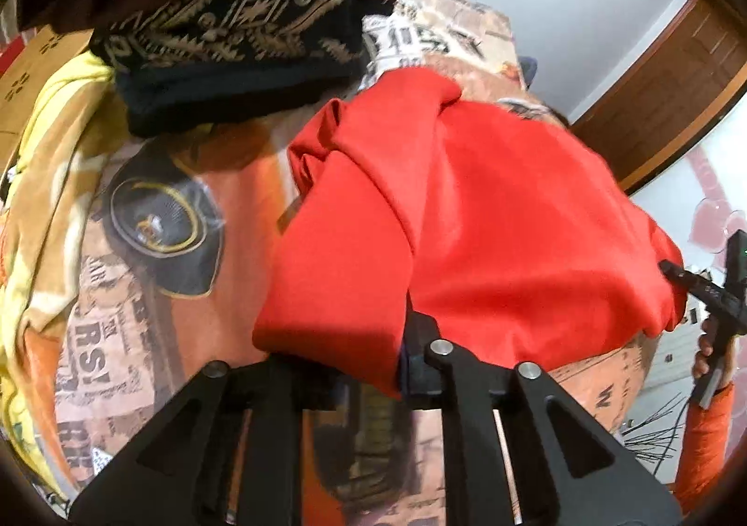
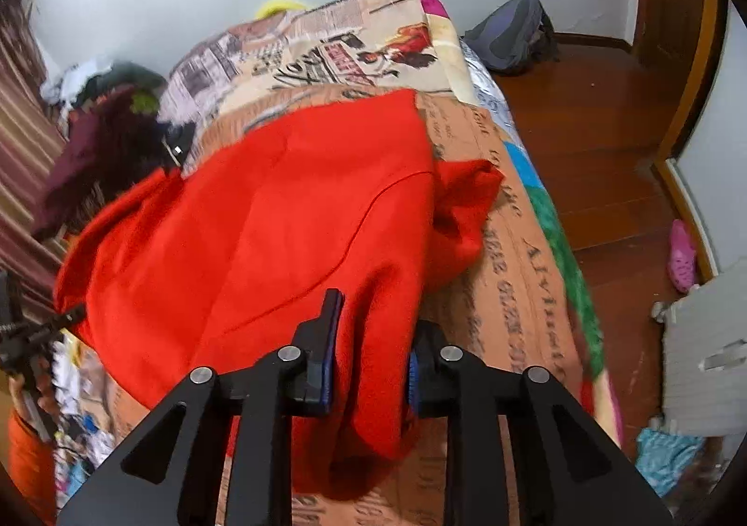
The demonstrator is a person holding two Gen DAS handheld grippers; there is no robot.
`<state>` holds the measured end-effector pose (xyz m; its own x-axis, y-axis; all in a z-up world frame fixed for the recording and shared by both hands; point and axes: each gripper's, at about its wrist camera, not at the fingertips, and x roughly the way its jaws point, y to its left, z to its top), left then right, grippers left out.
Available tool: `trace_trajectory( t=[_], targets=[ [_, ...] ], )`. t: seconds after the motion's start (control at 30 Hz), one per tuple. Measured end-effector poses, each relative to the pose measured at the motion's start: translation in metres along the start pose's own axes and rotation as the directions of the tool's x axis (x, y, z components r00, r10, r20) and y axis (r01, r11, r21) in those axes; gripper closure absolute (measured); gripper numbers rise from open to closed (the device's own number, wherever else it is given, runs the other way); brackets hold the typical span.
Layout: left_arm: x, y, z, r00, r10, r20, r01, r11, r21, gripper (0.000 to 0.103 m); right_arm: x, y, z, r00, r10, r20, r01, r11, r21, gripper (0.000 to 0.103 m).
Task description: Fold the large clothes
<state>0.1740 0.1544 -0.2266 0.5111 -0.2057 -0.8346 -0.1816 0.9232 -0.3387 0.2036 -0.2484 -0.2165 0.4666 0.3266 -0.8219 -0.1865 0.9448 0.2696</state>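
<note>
Both claws are pinching the near edge of the red garment [image 2: 280,218]: the right claw [image 2: 369,367] clamped on a bunched fold, the left claw [image 1: 373,367] gripping the opposite corner, apparently to lift it for folding. Bright, smooth cloth is draping, creased, across the bed [image 2: 527,255], towards its far end.

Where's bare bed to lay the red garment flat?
Free: the blanket strip between the red garment and the bed's floor-side edge, and the far end toward the wall. Also the printed patch between the garment and the yellow cloth. Crowded: the maroon and black patterned pile at that corner.
</note>
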Motion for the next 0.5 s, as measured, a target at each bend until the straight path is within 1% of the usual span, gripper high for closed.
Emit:
trace_trajectory(
  t=[0.03,0.07,0.13,0.17,0.23,0.27,0.3,0.37,0.4,0.43,0.5],
  targets=[
    [0.001,0.000,-0.001,1.000,0.003,-0.013,-0.003,1.000,0.004,0.086,0.000,-0.001,0.000,1.000,-0.014,-0.010,0.014,1.000,-0.001,0.078],
    [0.003,0.001,-0.001,1.000,0.009,-0.027,-0.009,1.000,0.010,0.083,-0.001,-0.002,0.001,0.999,-0.029,-0.022,0.029,1.000,0.003,0.076],
    [0.003,0.000,0.001,0.999,0.031,-0.043,-0.029,0.999,0.028,0.079,-0.005,-0.003,0.003,0.995,-0.094,-0.023,0.094,0.996,0.008,0.075],
    [0.001,-0.002,0.002,0.998,0.043,-0.047,-0.041,0.998,0.041,0.075,-0.009,-0.001,0.006,0.990,-0.139,-0.009,0.139,0.990,-0.003,0.075],
    [-0.003,-0.007,0.005,0.996,0.086,-0.040,-0.082,0.993,0.082,0.074,-0.017,0.004,0.008,0.985,-0.172,0.020,0.172,0.985,-0.031,0.074],
    [-0.005,-0.009,0.007,0.995,0.097,-0.029,-0.094,0.991,0.099,0.071,-0.022,0.009,0.012,0.982,-0.186,0.042,0.188,0.981,-0.047,0.070],
    [-0.007,-0.012,0.010,0.994,0.106,-0.019,-0.103,0.988,0.114,0.064,-0.025,0.011,0.013,0.979,-0.195,0.059,0.199,0.978,-0.056,0.067],
    [-0.011,-0.017,0.018,0.993,0.118,0.006,-0.118,0.984,0.131,0.056,-0.031,0.023,0.017,0.972,-0.207,0.114,0.217,0.973,-0.085,0.049],
    [-0.012,-0.019,0.023,0.992,0.126,0.018,-0.127,0.983,0.134,0.054,-0.032,0.028,0.017,0.970,-0.201,0.137,0.215,0.972,-0.099,0.046],
    [-0.012,-0.021,0.029,0.991,0.132,0.026,-0.134,0.982,0.136,0.054,-0.032,0.035,0.019,0.969,-0.192,0.155,0.211,0.971,-0.116,0.043],
    [-0.013,-0.028,0.042,0.991,0.124,0.048,-0.129,0.981,0.144,0.053,-0.026,0.048,0.020,0.972,-0.175,0.155,0.198,0.969,-0.151,0.042]
  ],
)
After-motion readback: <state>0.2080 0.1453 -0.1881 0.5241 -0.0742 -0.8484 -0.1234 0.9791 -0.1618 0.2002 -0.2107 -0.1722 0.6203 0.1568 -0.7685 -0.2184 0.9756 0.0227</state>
